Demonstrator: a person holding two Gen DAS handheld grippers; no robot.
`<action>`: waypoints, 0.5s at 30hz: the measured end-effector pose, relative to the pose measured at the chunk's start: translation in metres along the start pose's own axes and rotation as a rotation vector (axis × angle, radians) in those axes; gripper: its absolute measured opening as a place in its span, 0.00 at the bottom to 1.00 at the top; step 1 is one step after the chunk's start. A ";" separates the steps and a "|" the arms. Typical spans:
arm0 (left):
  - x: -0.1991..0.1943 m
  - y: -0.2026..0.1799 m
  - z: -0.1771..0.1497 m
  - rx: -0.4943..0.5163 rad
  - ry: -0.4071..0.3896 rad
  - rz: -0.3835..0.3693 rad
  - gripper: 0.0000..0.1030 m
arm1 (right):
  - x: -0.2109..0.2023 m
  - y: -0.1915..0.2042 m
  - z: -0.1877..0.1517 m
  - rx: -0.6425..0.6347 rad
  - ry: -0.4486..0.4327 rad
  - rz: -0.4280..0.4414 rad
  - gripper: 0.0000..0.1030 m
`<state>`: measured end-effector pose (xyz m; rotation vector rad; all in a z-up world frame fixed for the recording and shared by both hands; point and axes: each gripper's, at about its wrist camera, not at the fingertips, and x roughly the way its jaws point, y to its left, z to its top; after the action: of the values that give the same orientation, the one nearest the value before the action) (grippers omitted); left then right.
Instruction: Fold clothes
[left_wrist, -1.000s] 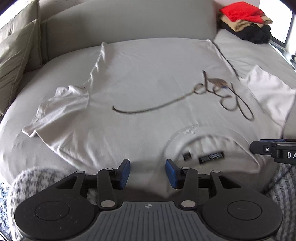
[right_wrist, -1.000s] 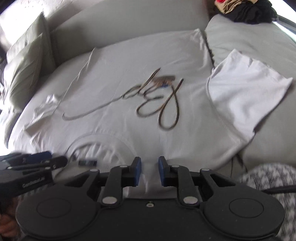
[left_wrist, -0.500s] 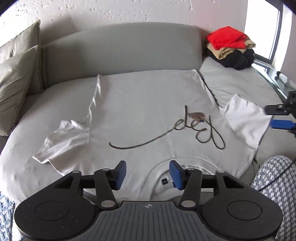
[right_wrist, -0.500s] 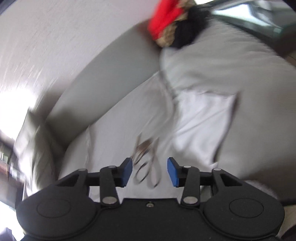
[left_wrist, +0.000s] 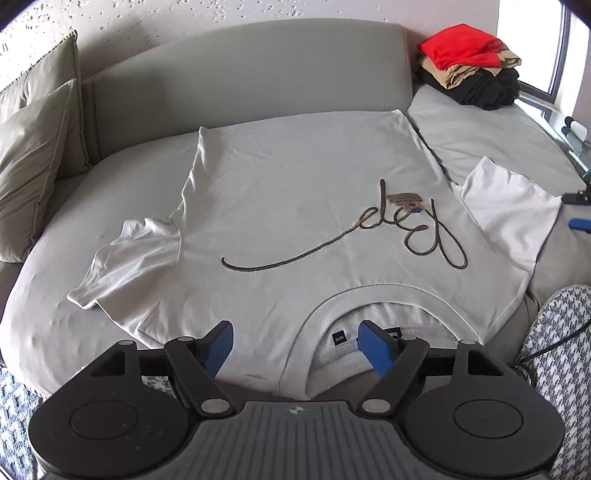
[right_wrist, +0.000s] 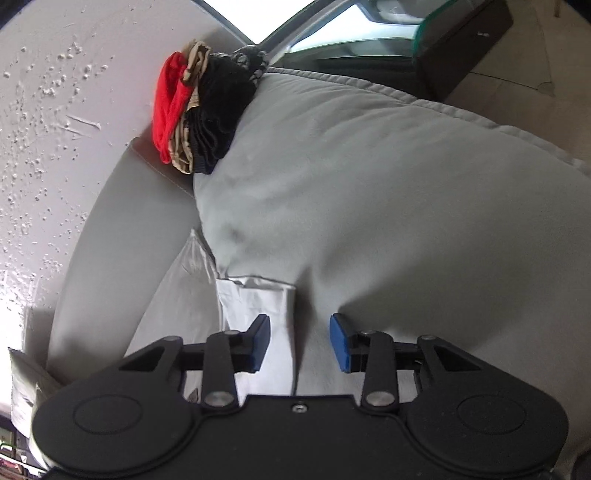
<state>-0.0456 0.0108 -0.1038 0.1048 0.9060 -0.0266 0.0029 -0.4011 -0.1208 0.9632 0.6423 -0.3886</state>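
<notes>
Your white cotton T-shirt with brown script lettering (left_wrist: 295, 206) lies spread flat, ready for creasing; your left gripper (left_wrist: 295, 341) and right gripper (right_wrist: 300, 341) gape empty, the right at its sleeve (right_wrist: 258, 306).

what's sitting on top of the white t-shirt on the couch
On the white t-shirt only a small brown tag with a blue bit shows, beside the cursive lettering. Whether the tag is loose or attached cannot be told. Neither gripper touches the shirt.
</notes>
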 end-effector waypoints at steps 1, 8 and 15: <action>0.001 -0.001 0.000 0.004 0.001 0.001 0.73 | 0.003 0.001 0.001 -0.012 -0.001 0.000 0.33; 0.003 -0.001 -0.001 0.003 0.008 0.010 0.73 | 0.027 0.003 0.010 -0.066 0.017 0.011 0.16; 0.004 0.000 -0.002 0.000 0.008 0.012 0.73 | 0.026 0.006 0.006 -0.076 -0.018 -0.011 0.03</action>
<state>-0.0444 0.0115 -0.1080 0.1099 0.9138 -0.0153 0.0275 -0.4034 -0.1317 0.8834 0.6418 -0.3803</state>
